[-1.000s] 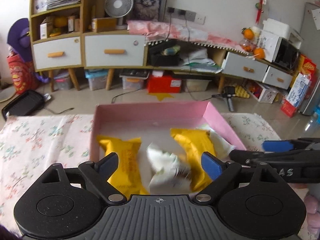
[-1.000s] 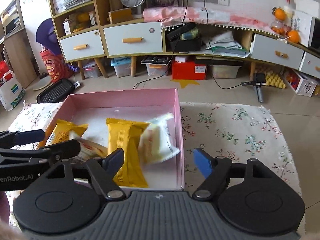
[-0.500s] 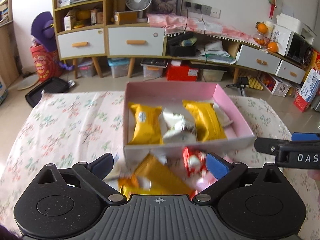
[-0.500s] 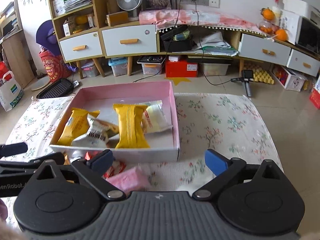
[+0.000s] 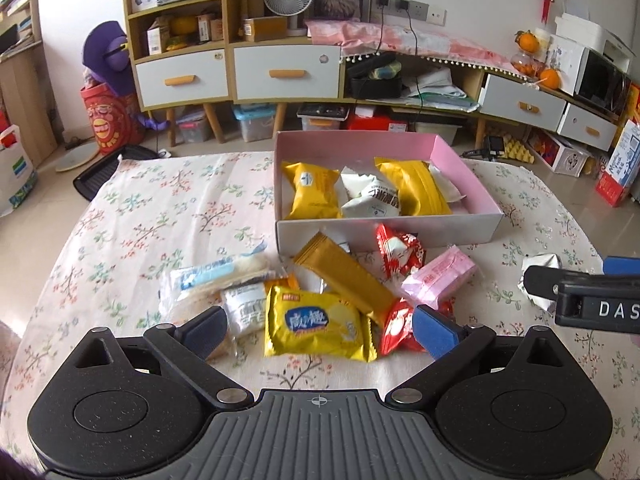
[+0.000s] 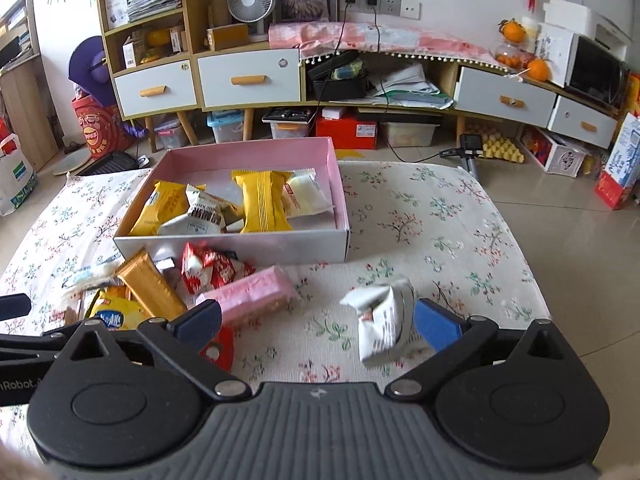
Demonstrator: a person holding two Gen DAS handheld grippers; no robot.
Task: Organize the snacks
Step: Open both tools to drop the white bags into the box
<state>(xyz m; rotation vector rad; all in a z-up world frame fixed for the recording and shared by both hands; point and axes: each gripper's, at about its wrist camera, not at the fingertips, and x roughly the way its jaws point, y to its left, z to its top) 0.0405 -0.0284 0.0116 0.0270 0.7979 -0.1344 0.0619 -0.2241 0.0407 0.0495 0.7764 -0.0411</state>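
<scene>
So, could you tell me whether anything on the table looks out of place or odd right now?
Yes: one white snack packet lies alone on the tablecloth, apart from the heap of loose snacks in front of the pink box. It looks crumpled and lies by the open right gripper.

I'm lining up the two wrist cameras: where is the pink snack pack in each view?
Left wrist: the pink snack pack lies right of centre, before the pink box's near wall.
Right wrist: the pack lies left of centre, again before the box.
Shared landmark: the red-and-white packet beside it.
</scene>
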